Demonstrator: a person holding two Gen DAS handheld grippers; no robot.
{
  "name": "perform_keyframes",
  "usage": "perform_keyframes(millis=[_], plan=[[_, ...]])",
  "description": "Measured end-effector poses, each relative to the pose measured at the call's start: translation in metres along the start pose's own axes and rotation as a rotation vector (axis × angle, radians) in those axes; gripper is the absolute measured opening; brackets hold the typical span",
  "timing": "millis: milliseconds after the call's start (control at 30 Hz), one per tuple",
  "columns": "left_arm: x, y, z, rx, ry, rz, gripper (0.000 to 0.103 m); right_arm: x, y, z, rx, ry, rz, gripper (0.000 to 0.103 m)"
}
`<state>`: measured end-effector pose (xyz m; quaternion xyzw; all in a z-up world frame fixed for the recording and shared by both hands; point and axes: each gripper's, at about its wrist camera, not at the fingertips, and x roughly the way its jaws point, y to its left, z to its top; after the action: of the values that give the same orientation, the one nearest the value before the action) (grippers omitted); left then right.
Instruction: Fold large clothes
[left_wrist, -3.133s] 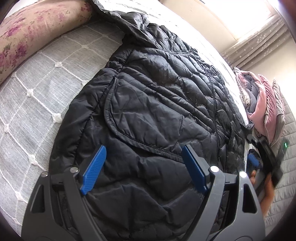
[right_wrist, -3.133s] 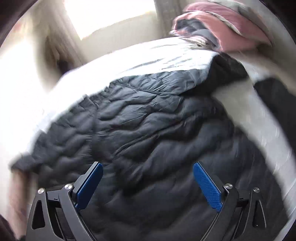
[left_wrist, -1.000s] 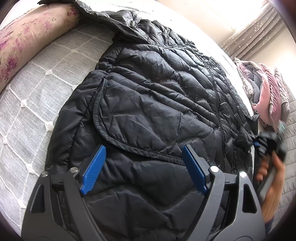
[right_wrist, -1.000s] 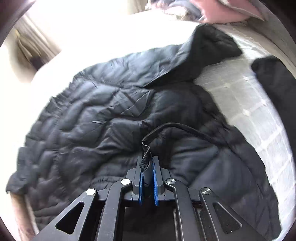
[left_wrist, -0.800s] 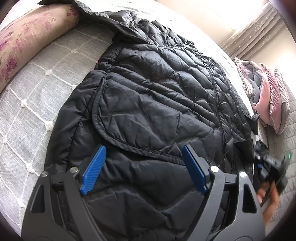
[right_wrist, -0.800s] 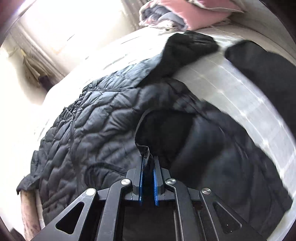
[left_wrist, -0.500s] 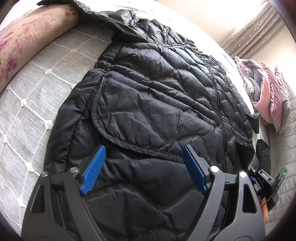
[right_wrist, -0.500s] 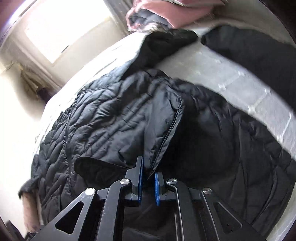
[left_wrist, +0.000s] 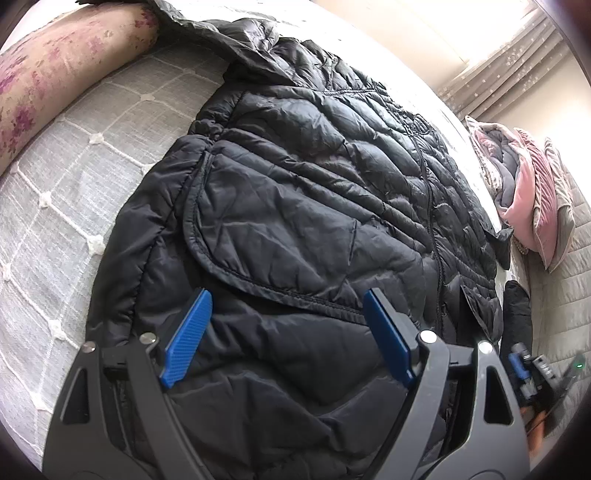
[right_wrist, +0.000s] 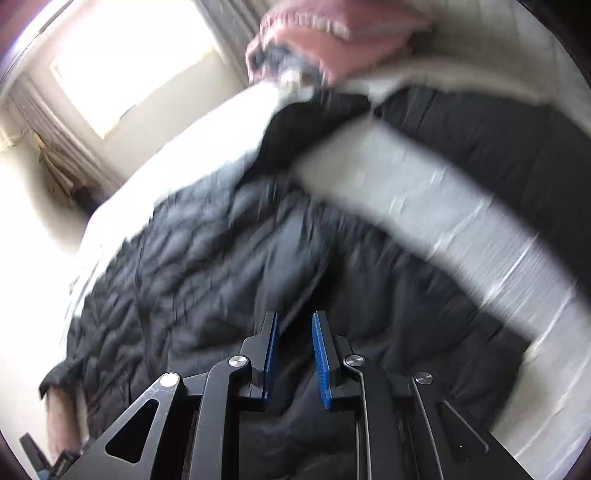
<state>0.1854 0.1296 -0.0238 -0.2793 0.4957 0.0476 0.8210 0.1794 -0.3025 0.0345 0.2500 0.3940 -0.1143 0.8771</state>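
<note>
A black quilted puffer jacket (left_wrist: 314, 206) lies spread on the grey bed, with one sleeve (left_wrist: 288, 229) folded across its front. My left gripper (left_wrist: 286, 295) hovers open over the jacket's near part, nothing between its blue pads. In the blurred right wrist view the jacket (right_wrist: 207, 258) fills the lower left. My right gripper (right_wrist: 296, 317) hangs just above it with its jaws opening; a narrow gap shows between the pads and no cloth is pinched. The right gripper (left_wrist: 524, 365) also shows at the jacket's right edge in the left wrist view.
A floral bolster (left_wrist: 66, 70) lies along the bed's far left. Pink and grey bedding (left_wrist: 524, 188) is piled at the right. A second black garment (right_wrist: 498, 140) lies on the grey quilted cover (left_wrist: 55, 206) beyond the jacket. A bright window (right_wrist: 129, 55) stands behind the bed.
The right gripper carried a fold of the jacket's edge sideways, then parted its pads and let the cloth go. The left gripper has not moved.
</note>
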Motion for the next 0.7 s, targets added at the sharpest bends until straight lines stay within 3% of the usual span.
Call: perform_keyframes(millis=[67, 133, 233, 333, 400, 533, 700], plan=[[0.000, -0.002, -0.001, 0.009, 0.000, 0.000, 0.084, -0.008, -0.002, 0.017, -0.015, -0.065, -0.023, 0.027], [0.000, -0.004, -0.002, 0.017, 0.000, 0.003, 0.084, 0.002, 0.000, 0.034, -0.029, -0.056, -0.038, 0.035], [0.002, -0.007, -0.003, 0.030, -0.002, 0.012, 0.084, 0.028, 0.019, 0.044, -0.137, -0.014, -0.025, 0.035], [0.002, -0.007, -0.003, 0.031, -0.003, 0.014, 0.084, 0.060, 0.057, 0.024, -0.345, 0.096, 0.026, 0.035], [0.003, -0.005, -0.002, 0.027, -0.001, 0.013, 0.084, 0.078, 0.075, 0.007, -0.453, 0.126, -0.020, 0.035], [0.004, 0.000, 0.001, 0.005, 0.005, 0.005, 0.084, 0.093, 0.072, -0.011, -0.522, 0.159, -0.075, 0.035], [0.004, -0.001, 0.001, 0.009, 0.004, 0.009, 0.084, 0.097, 0.058, -0.022, -0.595, 0.206, -0.082, 0.035]])
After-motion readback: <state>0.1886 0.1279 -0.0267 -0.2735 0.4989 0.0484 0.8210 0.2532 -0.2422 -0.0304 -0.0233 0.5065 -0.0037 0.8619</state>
